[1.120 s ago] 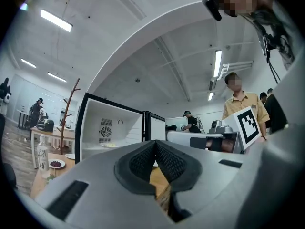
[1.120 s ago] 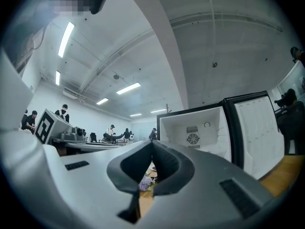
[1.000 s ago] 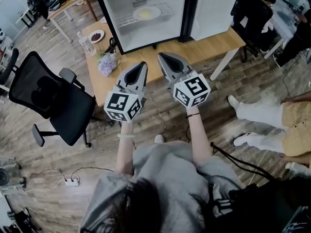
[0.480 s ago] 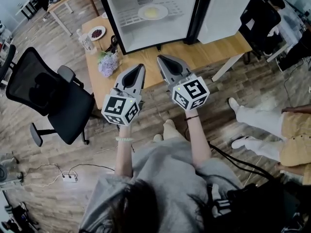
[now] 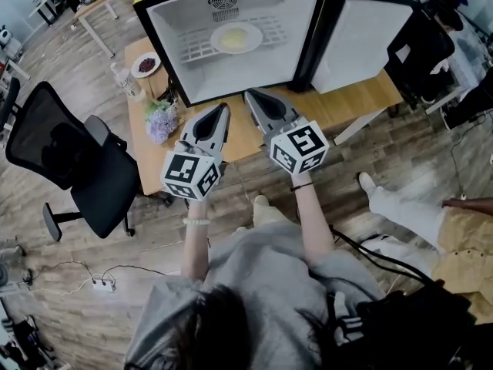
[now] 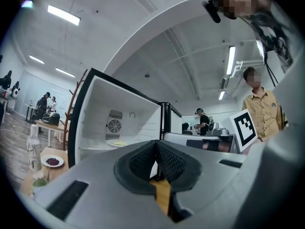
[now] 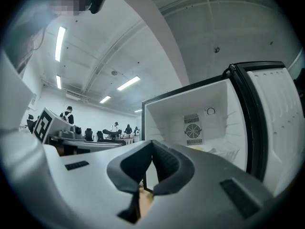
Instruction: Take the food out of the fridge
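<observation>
Grey and wedge-shaped, the left tool (image 5: 224,108) has its dark ribbed pads pressed together at the tip with nothing between them, as the left gripper view (image 6: 156,145) shows. The right tool (image 5: 249,93) just beside it is likewise closed and empty, its pads meeting in the right gripper view (image 7: 151,145). Both point level toward the open fridge (image 5: 176,48) and sit side by side over the wooden table (image 5: 358,97), short of the fridge's front edge and touching nothing. Each carries its marker cube at the rear, with the person's forearms behind them. The fridge stands on the table with its door (image 5: 362,37) swung wide to the right. Inside is a white cavity with a round fan grille on the back wall and a white wire shelf (image 5: 194,50). On that shelf rests a white plate (image 5: 218,41) holding pale yellow food (image 5: 234,35), well apart from both tools. Left of the fridge on the table are a small dish (image 5: 145,64) of dark red bits, a clear bottle (image 5: 122,76) and a bunch of pale purple flowers (image 5: 160,119) near the table's edge. A black office chair (image 5: 65,156) stands on the wood-plank floor to the left. At the right, another person's legs in light trousers (image 5: 404,210) show.
</observation>
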A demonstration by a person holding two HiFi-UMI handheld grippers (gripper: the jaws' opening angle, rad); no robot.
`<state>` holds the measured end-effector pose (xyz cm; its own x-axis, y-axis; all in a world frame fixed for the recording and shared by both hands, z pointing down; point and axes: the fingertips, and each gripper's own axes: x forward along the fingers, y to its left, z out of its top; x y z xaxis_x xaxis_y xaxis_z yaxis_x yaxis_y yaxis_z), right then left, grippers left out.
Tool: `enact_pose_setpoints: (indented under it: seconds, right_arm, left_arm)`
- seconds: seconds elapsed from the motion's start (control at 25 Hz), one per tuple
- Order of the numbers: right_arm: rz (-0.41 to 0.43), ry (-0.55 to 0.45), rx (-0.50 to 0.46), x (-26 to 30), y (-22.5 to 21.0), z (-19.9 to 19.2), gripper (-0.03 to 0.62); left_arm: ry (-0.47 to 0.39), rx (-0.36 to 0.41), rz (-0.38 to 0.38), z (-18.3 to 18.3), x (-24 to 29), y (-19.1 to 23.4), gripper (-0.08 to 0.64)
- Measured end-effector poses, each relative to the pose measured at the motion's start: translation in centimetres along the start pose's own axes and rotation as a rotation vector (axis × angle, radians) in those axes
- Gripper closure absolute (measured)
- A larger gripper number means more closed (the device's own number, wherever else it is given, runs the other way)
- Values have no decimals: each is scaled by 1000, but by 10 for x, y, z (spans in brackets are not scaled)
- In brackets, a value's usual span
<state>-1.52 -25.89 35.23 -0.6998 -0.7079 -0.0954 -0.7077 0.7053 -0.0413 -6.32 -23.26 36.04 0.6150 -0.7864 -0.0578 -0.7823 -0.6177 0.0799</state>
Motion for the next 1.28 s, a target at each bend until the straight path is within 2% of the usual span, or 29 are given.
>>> enact_pose_setpoints:
  seconds: [0.28,0.84,1.28]
  right_arm:
    - [38,14,10,17,-44,-1,584]
    - [79,45,95,46,-72,-18,583]
    - [12,59,246,72,-109,-32,583]
  left_arm:
    - [-3,-11,47,-3,44,12,552]
    - [42,-45,119,-18,70,41,552]
    - [83,-47,104,-27,96,66,552]
